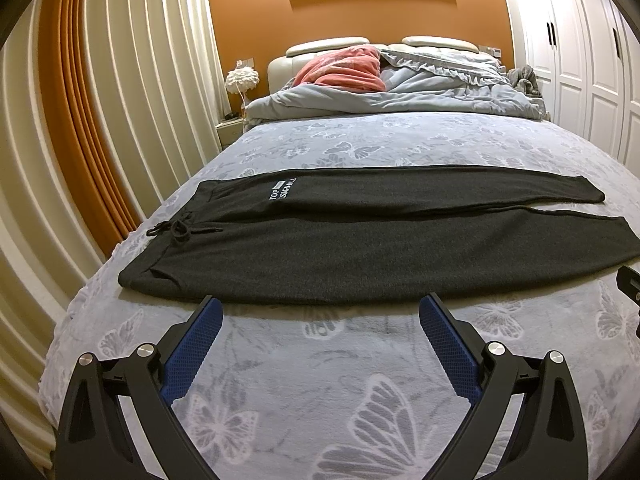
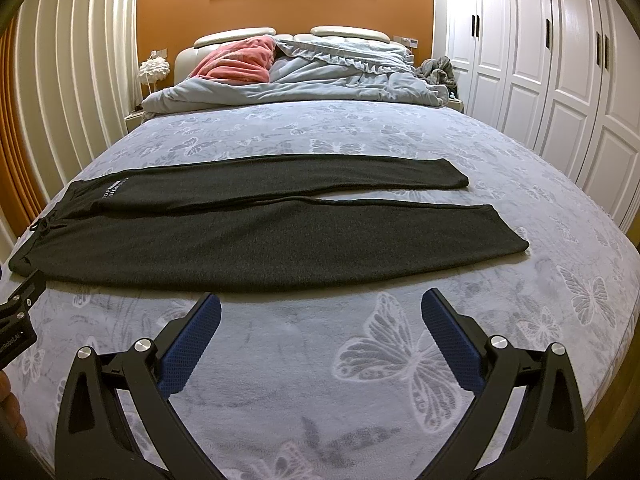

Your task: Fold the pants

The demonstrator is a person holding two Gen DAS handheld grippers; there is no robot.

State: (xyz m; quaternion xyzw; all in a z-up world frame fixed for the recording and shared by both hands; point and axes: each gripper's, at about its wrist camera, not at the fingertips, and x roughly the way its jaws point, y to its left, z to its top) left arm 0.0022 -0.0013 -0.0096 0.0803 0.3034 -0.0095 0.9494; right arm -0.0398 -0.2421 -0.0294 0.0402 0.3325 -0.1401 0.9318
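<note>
Dark grey pants [image 1: 340, 248] lie flat across the bed, waistband with a drawstring at the left, both legs running to the right, slightly apart at the cuffs. They also show in the right wrist view [image 2: 260, 236]. My left gripper [image 1: 320, 312] is open and empty, just in front of the near leg's edge toward the waist end. My right gripper [image 2: 320, 308] is open and empty, in front of the near leg's edge toward the cuff end. Neither touches the pants.
The bed has a grey butterfly-print blanket [image 2: 380, 360]. A rumpled light blue duvet [image 2: 304, 80] and a pink pillow [image 2: 236, 64] lie at the head. White wardrobes [image 2: 560, 60] stand on the right, curtains [image 1: 100, 100] on the left. The bed edge drops off at the right [image 2: 616, 344].
</note>
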